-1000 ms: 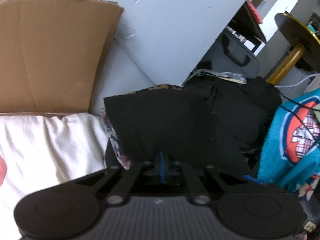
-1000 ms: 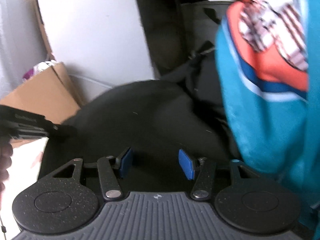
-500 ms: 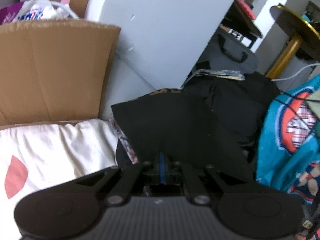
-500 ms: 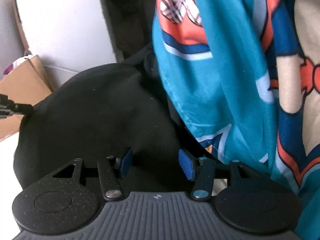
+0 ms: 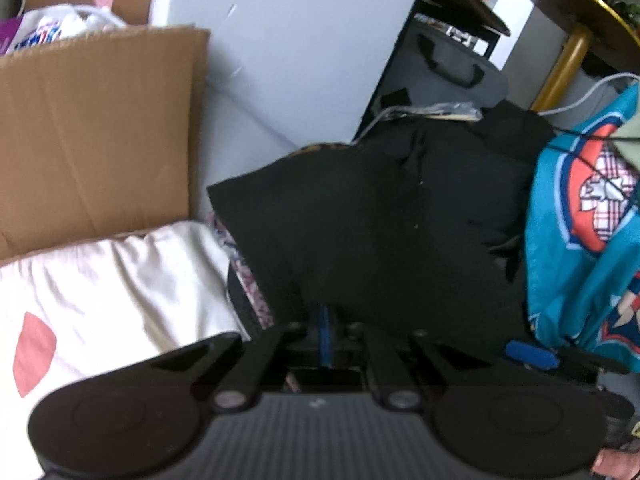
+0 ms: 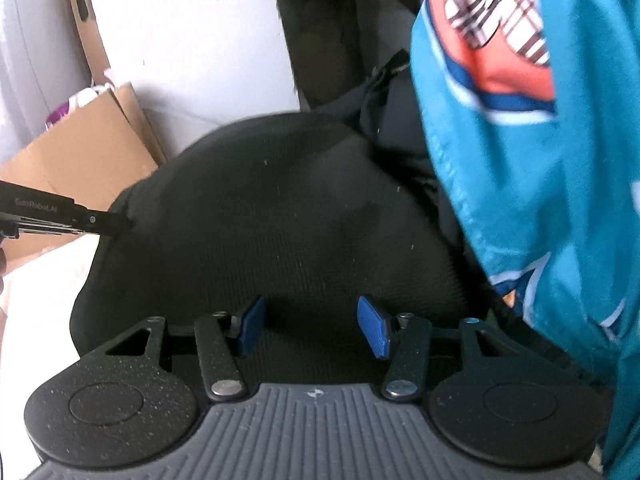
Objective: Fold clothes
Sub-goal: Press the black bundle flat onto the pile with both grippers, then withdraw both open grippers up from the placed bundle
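A black garment (image 5: 360,220) lies spread ahead of my left gripper (image 5: 324,336), which is shut on its near edge; only a thin blue pad line shows. In the right wrist view the same black garment (image 6: 280,220) bulges up, and the left gripper (image 6: 116,222) pinches its left edge. My right gripper (image 6: 312,328) is open just over the cloth, blue pads (image 6: 250,328) apart with nothing between them. One of its blue pads (image 5: 528,354) shows at the lower right of the left wrist view.
A teal printed cloth (image 5: 580,248) hangs close on the right, also teal cloth (image 6: 520,160). A cardboard box (image 5: 92,132) and a white cushion (image 5: 112,280) sit left. A white wall panel (image 5: 300,48), dark bags and a gold-legged table (image 5: 560,64) stand behind.
The left gripper has drawn back with the black garment held, showing more white cushion. The right gripper's view swung, the teal cloth shifting across and back right; its fingers stayed open.
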Demonstrator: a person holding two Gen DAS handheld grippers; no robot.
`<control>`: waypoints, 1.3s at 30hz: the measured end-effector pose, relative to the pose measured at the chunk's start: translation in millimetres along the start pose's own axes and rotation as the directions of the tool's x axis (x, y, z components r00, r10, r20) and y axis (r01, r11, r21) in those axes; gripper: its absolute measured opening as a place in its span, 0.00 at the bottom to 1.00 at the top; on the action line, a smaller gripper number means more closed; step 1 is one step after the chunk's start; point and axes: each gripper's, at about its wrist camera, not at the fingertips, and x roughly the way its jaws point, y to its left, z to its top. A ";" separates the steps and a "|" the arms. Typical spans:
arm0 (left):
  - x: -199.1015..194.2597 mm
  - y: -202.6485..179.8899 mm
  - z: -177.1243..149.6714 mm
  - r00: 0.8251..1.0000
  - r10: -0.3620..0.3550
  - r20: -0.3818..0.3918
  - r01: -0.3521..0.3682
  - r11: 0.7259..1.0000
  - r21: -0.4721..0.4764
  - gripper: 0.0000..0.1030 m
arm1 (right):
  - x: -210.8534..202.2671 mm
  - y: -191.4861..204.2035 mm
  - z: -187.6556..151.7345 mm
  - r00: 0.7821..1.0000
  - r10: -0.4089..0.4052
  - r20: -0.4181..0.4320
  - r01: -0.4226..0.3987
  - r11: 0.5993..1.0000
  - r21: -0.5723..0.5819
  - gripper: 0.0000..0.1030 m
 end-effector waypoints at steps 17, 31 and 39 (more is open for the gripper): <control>-71.2 -4.9 25.6 0.985 0.093 -0.148 -0.104 0.992 -0.069 0.44 | -25.1 20.4 47.4 0.979 -0.010 -0.202 0.014 1.000 0.023 0.81; -200.3 -29.1 81.7 0.967 0.187 -0.172 -0.193 0.981 -0.015 0.89 | -97.6 29.8 111.2 0.959 -0.007 -0.283 0.031 0.996 0.080 0.99; -286.9 -43.5 97.8 0.954 0.259 -0.153 -0.262 0.965 -0.003 0.93 | -152.5 32.9 143.7 0.954 -0.005 -0.299 0.036 0.994 0.099 0.99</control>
